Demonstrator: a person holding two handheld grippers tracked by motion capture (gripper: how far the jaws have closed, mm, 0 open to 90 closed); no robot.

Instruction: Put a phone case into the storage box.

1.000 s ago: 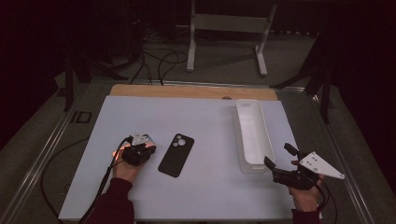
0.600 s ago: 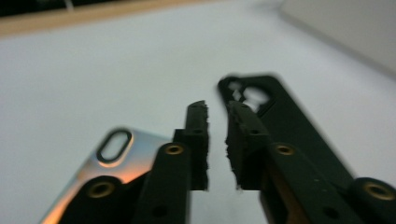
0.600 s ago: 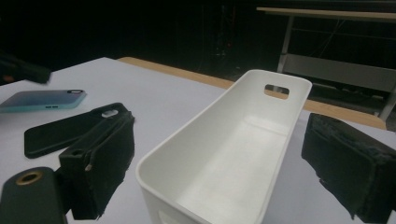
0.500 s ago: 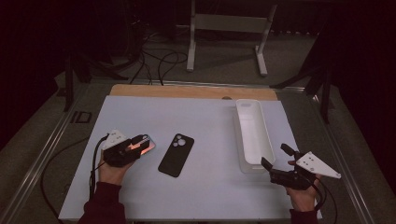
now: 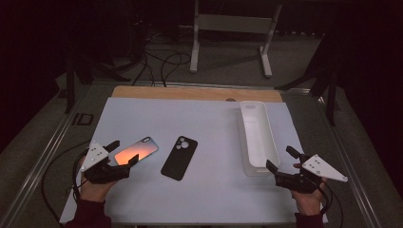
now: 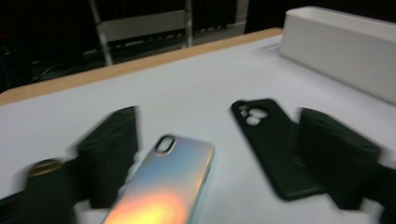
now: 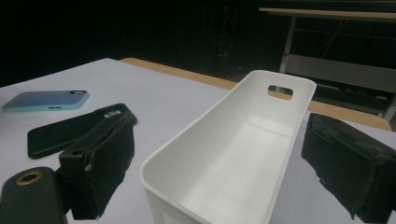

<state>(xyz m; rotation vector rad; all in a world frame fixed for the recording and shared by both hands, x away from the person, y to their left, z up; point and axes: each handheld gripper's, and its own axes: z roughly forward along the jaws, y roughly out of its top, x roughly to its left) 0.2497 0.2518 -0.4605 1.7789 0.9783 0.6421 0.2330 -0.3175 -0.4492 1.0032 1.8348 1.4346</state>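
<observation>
White matting covers the table [image 5: 209, 118], with a bare wooden strip along its far edge and dark floor, cables and a metal stand beyond. At about 8 o'clock on the mat lies the iridescent phone case [image 5: 136, 151], back up and glowing orange. The left gripper [image 5: 124, 154] sits right at its near end with jaws spread wide on either side of it, not closed on it; the case probably lies flat and angled so the jaws can slide along its long edges. Just beside it, toward the centre, a black phone case [image 5: 179, 157] lies flat, close enough to be nudged by the outer jaw. At 4 o'clock the right gripper [image 5: 282, 158] waits, also wide open and holding nothing, aimed at the near end of the empty white bin [image 5: 256, 137], likely to steady it.
</observation>
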